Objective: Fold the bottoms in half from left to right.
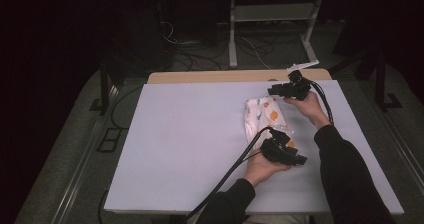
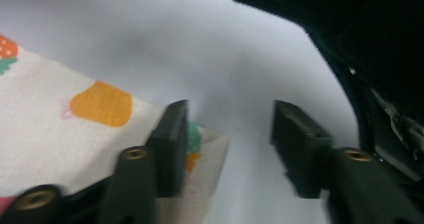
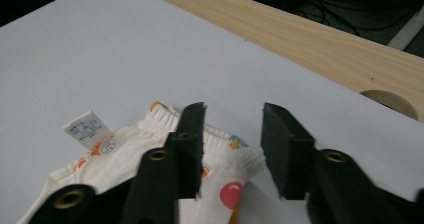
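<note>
Folded printed cloth lies flat near table's far right corner. Left gripper at cloth's near end, right gripper at far (waistband) end; both jaws parted, gripping nothing.

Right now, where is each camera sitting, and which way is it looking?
High view: above the table, looking forward and down; both forearms, the left gripper and the right gripper show.
Left gripper view: on that gripper, looking along its open fingers at a cloth corner.
Right gripper view: looking along its open fingers at the waistband.
All share the printed cloth.
</note>
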Demonstrator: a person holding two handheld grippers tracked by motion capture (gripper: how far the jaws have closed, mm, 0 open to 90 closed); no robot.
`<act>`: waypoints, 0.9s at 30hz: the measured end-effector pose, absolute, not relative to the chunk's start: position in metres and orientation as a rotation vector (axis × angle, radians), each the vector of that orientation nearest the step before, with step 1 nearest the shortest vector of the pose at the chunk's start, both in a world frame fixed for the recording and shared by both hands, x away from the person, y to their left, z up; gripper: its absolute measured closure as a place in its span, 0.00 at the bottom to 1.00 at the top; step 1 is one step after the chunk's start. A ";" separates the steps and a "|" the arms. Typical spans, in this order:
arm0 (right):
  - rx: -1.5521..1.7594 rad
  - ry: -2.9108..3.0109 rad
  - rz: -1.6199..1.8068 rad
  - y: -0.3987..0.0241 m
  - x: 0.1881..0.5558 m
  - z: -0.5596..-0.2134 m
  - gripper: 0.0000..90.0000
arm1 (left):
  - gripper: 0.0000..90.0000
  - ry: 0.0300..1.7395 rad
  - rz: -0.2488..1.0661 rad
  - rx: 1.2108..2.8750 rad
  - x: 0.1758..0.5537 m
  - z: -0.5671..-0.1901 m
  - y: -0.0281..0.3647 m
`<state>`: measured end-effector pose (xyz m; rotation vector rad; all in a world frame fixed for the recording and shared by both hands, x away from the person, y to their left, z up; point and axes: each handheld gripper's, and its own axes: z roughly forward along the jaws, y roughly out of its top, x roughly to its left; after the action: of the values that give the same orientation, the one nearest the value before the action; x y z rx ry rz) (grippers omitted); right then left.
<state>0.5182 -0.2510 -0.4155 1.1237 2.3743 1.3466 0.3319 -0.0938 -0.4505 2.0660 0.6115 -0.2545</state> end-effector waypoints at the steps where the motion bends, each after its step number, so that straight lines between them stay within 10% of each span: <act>1: 1.133 2.373 1.344 -0.252 0.517 -0.414 0.61 | 0.45 0.616 -0.239 2.064 0.331 -0.449 -0.094; 18: 1.217 2.372 1.331 -0.257 0.500 -0.407 0.04 | 0.02 0.604 -0.202 2.010 0.335 -0.438 -0.076; 27: 1.244 2.344 1.333 -0.261 0.490 -0.402 0.00 | 0.00 0.638 -0.166 1.987 0.342 -0.434 -0.064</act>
<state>0.4904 -0.2607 -0.4024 1.2436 2.3439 1.3326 0.3419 -0.0641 -0.4343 1.9869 0.6384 -0.1657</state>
